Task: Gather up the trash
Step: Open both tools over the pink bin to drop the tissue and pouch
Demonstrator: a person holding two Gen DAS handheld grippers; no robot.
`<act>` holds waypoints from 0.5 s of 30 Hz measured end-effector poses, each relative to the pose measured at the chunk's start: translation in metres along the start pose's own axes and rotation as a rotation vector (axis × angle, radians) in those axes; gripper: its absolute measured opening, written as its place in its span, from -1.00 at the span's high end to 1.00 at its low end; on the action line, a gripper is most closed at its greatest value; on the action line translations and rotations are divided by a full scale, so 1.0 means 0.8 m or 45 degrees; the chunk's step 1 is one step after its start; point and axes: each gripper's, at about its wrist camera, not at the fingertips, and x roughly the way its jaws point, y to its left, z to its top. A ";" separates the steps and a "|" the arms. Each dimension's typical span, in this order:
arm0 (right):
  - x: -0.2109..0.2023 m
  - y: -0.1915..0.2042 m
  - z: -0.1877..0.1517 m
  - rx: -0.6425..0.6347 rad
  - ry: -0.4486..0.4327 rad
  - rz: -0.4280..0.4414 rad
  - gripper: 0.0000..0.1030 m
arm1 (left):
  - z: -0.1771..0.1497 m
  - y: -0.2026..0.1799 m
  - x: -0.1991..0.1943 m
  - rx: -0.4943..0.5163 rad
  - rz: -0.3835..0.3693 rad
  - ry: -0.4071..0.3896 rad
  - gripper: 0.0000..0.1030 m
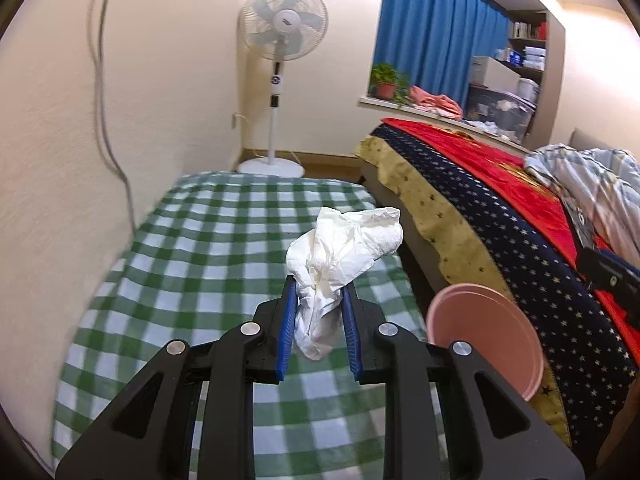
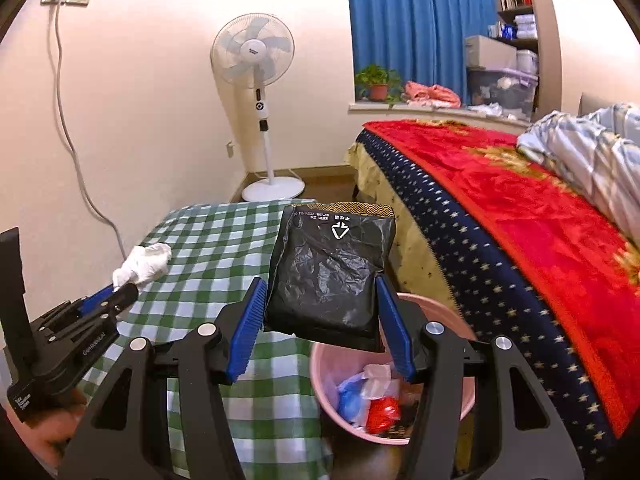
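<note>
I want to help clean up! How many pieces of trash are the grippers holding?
2. A white crumpled tissue sits in the left gripper; a black plastic package sits in the right gripper, above the pink bin.

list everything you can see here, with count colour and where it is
tissue: 1, white, crumpled, in left gripper
packet: 1, black, between right gripper's fingers
bin: 1, pink, trash inside, floor between table and bed
checked cloth: 1, green-white, on table
fan: 1, white, by wall
curtain: 1, blue, at window
potted plant: 1, green, windowsill
bed cover: 1, red, on bed
left gripper: 1, black-blue
right gripper: 1, black-blue
</note>
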 end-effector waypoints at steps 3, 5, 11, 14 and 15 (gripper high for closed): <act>-0.002 -0.024 -0.009 0.056 0.021 -0.036 -0.08 | -0.010 -0.020 0.002 0.030 -0.047 -0.005 0.58; -0.001 -0.037 -0.011 0.096 0.031 -0.056 -0.08 | -0.016 -0.032 0.005 0.036 -0.072 0.001 0.58; 0.004 -0.071 -0.019 0.118 0.041 -0.137 -0.08 | -0.027 -0.067 0.019 0.074 -0.158 0.020 0.58; 0.010 -0.086 -0.025 0.147 0.058 -0.170 -0.09 | -0.032 -0.086 0.031 0.098 -0.197 0.031 0.58; 0.012 -0.089 -0.027 0.153 0.060 -0.177 -0.09 | -0.034 -0.093 0.035 0.108 -0.209 0.037 0.58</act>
